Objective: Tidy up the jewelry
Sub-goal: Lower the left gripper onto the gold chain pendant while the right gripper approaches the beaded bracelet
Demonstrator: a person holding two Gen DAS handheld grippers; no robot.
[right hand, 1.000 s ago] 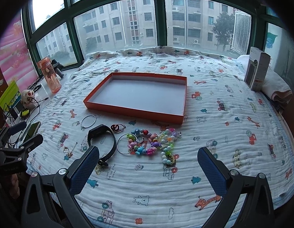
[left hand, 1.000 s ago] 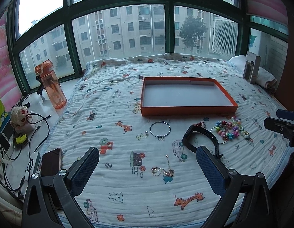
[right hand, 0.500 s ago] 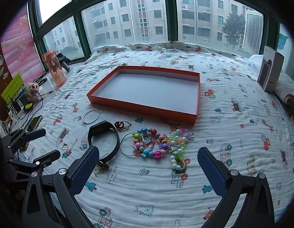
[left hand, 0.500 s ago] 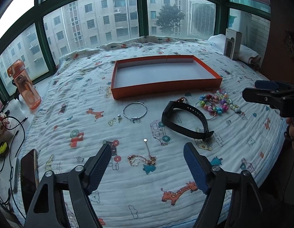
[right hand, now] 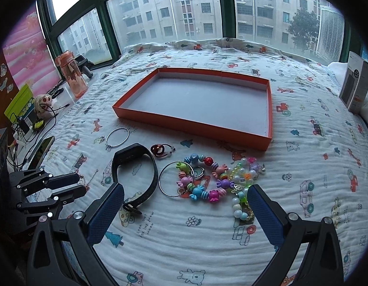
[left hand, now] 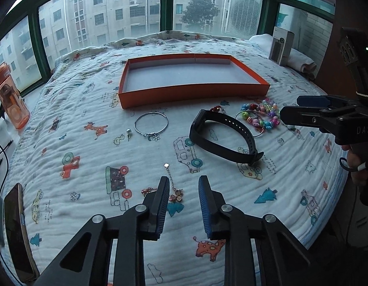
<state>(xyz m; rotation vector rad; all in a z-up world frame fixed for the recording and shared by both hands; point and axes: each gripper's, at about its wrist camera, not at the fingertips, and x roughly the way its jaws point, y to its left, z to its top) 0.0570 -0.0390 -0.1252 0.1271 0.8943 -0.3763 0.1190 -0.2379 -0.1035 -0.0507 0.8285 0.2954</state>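
Left wrist view showed our left gripper [left hand: 181, 186] narrowed but gripping nothing, astride the gold chain [left hand: 171, 189] on the quilt [left hand: 141, 159], presumably to pinch it for the orange tray [left hand: 193, 94]; a second earlier its jaws stood wide; our right gripper [right hand: 184, 200] hung wide open and empty above the beaded bracelets [right hand: 207, 178].

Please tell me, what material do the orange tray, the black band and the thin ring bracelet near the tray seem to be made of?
Orange tray: probably cardboard, matte, with thin folded walls and a pale liner inside.
Black band: looks like rubber or silicone, matte and flexible, with a row of punched holes and a buckle at one end.
Thin ring bracelet: apparently silver-toned metal wire, shiny, keeping a stiff round shape.
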